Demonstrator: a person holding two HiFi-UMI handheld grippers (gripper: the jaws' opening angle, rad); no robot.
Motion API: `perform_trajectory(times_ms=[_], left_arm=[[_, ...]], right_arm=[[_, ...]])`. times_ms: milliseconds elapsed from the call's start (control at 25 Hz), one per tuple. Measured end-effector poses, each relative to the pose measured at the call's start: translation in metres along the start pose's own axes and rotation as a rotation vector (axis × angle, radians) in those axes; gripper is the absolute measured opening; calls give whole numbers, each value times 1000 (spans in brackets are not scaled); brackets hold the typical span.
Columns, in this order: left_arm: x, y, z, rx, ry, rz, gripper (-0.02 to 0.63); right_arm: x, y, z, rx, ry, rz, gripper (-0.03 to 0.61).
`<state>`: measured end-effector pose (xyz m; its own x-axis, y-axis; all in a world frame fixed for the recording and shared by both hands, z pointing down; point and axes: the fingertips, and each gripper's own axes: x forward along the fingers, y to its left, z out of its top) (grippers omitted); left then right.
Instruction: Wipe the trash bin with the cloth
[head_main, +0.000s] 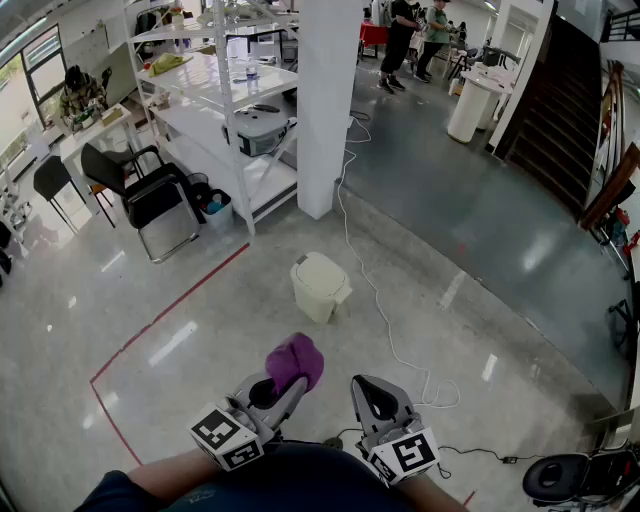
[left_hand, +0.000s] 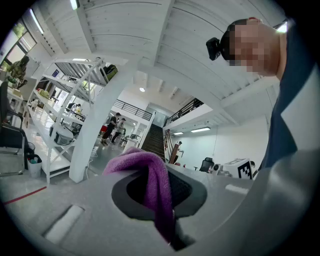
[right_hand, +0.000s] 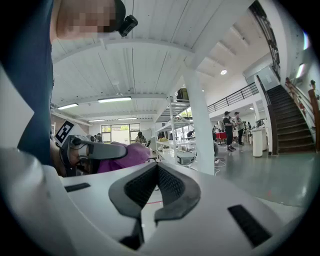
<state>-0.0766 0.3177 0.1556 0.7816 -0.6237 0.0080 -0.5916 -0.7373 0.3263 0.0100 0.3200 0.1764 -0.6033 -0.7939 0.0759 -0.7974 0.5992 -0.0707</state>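
Only the head view shows the trash bin (head_main: 320, 285) — cream, lid down, on the floor near the white pillar (head_main: 328, 100), well ahead of you. Your left hand-held gripper (left_hand: 159, 189) is clamped on the purple cloth (left_hand: 150, 167), which drapes over its jaws. Your right hand-held gripper (right_hand: 156, 182) — jaws together, nothing between.

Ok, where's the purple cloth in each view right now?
Head view: bottom centre, cloth bunched at the left gripper's tip.
Left gripper view: centre, draped down between the shut jaws.
Right gripper view: left of centre, behind the left gripper.
Shared landmark: the white pillar.
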Motion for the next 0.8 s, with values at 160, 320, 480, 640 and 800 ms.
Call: perform_trajectory(times_ms=[160,320,480,640,800], left_arm=[[-1,-3,-4,-1,3,-2,21],[2,-8,-6,3,5,-2,21],[4,-17,-8,7,5,5,21],[7,-21,-7,11,0,24,21],[15,-24,-14,20,-7,60,21]], right_arm=[[-3,1,-4,12,5,-1,6],[-6,0,-5,16,-2,4,6],[-13,1,-4,38,-17,37,6],[-19,-4,-3,48,-39,62,6],[-26,-17,-8,59,-48,80,6]])
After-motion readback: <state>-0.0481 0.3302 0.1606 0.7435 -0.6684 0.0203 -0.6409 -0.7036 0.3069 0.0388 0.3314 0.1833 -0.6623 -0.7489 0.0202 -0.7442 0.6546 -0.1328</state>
